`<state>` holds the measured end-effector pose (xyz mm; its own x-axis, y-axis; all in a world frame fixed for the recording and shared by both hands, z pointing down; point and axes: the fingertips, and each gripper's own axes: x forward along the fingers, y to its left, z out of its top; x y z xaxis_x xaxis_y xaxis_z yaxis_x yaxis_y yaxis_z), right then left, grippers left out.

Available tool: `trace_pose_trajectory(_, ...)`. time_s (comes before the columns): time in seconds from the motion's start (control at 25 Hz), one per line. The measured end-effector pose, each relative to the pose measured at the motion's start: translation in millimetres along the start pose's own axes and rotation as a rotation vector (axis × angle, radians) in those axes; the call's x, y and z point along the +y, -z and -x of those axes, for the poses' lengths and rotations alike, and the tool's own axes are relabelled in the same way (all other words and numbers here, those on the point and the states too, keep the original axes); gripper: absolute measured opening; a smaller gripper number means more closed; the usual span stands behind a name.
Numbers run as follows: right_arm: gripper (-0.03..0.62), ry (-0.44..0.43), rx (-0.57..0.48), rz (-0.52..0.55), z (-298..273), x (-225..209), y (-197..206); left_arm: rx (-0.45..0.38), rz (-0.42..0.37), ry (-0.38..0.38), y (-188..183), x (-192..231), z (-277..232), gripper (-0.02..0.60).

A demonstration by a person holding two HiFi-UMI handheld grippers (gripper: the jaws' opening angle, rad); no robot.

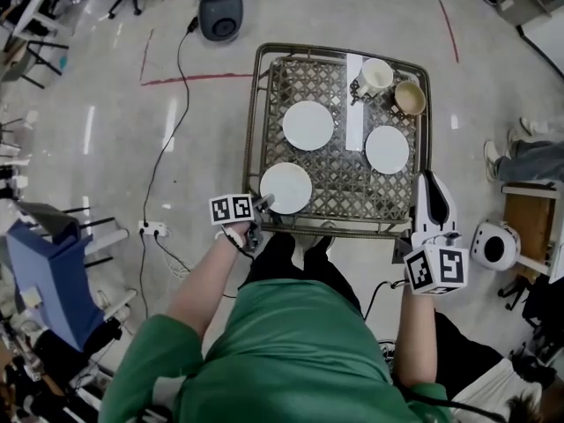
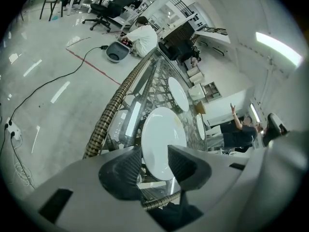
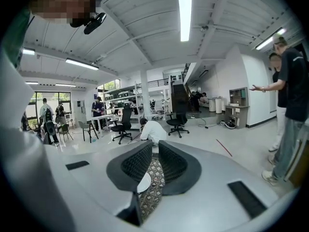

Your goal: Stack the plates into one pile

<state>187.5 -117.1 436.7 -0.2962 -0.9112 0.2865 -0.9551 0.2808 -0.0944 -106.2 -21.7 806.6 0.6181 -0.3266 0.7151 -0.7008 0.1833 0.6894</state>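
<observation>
Hovering at the nearest plate's [image 1: 285, 188] rim, the left gripper [image 1: 263, 205] holds its jaws wide apart, empty; the right gripper [image 1: 426, 179], by the tabletop's [image 1: 339, 179] edge, shows jaws barely parted, empty.

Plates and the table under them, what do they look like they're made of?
Plates: likely glazed ceramic or porcelain, plain white and smooth with soft glare; melamine can't be excluded. Table: woven wicker or rattan look, with a brown wrapped rim and lattice top; strip-light reflections in the left gripper view suggest a glass sheet over it.
</observation>
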Motion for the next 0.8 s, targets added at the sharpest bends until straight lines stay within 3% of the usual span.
trace_pose_trajectory(0.44, 0.058, 0.003, 0.01, -0.007, 5, 9, 9, -0.031, 0.058, 0.033, 2, 15, 1, 0.052)
trace_pose_trajectory(0.6, 0.058, 0.006, 0.01, -0.004, 7, 12, 4, -0.06, 0.065, 0.112, -1, 2, 10, 0.038)
trace_pose_trajectory(0.8, 0.058, 0.003, 0.008, -0.012, 3, 20, 4, -0.08, 0.005, 0.244, -15, -27, 19, 0.028)
